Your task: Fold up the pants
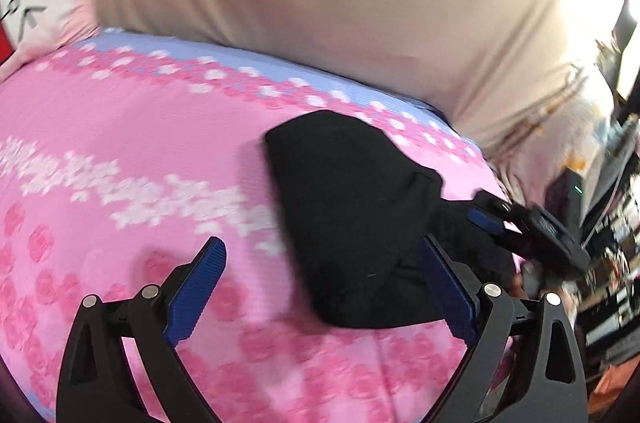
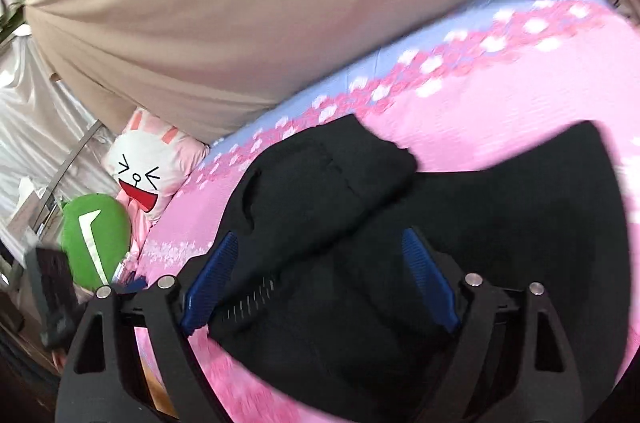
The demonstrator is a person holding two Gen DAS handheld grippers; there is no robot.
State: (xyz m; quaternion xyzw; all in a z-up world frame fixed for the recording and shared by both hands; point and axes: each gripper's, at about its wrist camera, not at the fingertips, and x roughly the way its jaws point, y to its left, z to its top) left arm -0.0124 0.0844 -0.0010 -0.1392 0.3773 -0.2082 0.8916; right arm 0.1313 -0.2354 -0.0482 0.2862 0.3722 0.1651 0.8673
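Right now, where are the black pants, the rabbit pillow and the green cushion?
black pants (image 2: 480, 207): right wrist view, main flat panel.
rabbit pillow (image 2: 138, 175): right wrist view, white face.
green cushion (image 2: 94, 243): right wrist view, front face beside the white stripe.

No legible text, labels, brands or numbers anywhere. Only sign: white check-like mark on green cushion.

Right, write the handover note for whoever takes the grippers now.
Left gripper: open, empty, over the bedspread beside the pants.
Right gripper: open, holding nothing, jaws either side of the pants.
Pants: black, bunched with one part lying over another, on the bed near the bunny pillow.
Done: folds started at most; hard to tell how far.
Left: flatten, finish folding.
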